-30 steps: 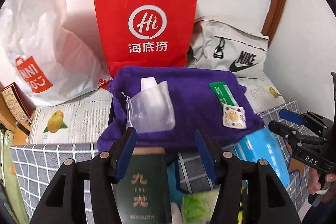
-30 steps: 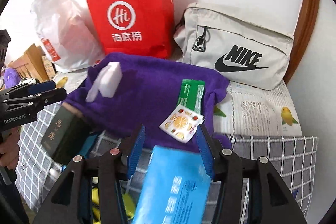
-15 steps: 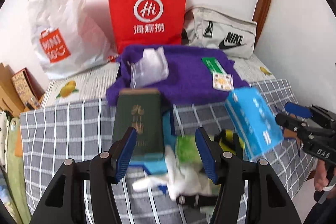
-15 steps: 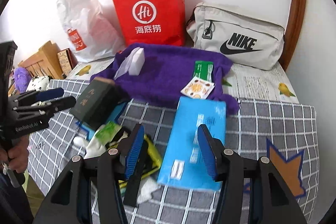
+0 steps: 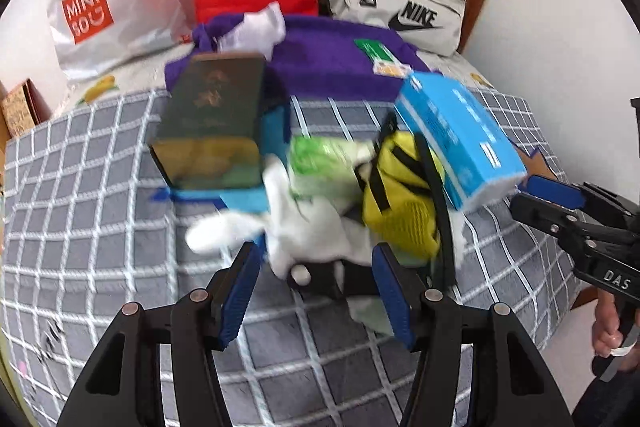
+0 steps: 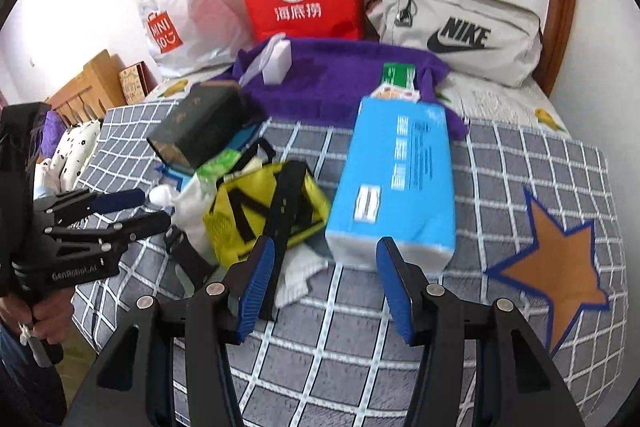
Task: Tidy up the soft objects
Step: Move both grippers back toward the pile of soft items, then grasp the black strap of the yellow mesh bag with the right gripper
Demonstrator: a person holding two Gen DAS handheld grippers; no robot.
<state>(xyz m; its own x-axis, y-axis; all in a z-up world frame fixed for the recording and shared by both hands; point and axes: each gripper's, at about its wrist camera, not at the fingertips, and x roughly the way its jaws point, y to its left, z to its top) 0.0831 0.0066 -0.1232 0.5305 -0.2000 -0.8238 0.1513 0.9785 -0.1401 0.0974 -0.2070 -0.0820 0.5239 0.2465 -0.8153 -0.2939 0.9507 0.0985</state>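
The left gripper (image 5: 316, 291) stands part open with nothing between its jaws, hovering just over a white glove (image 5: 304, 231) on the checked blanket (image 5: 100, 227). The right gripper (image 6: 326, 283), likewise part open and empty, hangs near the blue tissue pack (image 6: 396, 183) (a yellow pouch (image 6: 260, 215) lies just beside it). Behind lies a purple towel (image 6: 344, 79).

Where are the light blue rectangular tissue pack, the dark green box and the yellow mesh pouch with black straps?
Light blue rectangular tissue pack (image 6: 400, 183), right wrist view, middle of its top face.
Dark green box (image 5: 212, 107), left wrist view, centre of its top face.
Yellow mesh pouch with black straps (image 6: 256, 215), right wrist view, yellow panel between straps.
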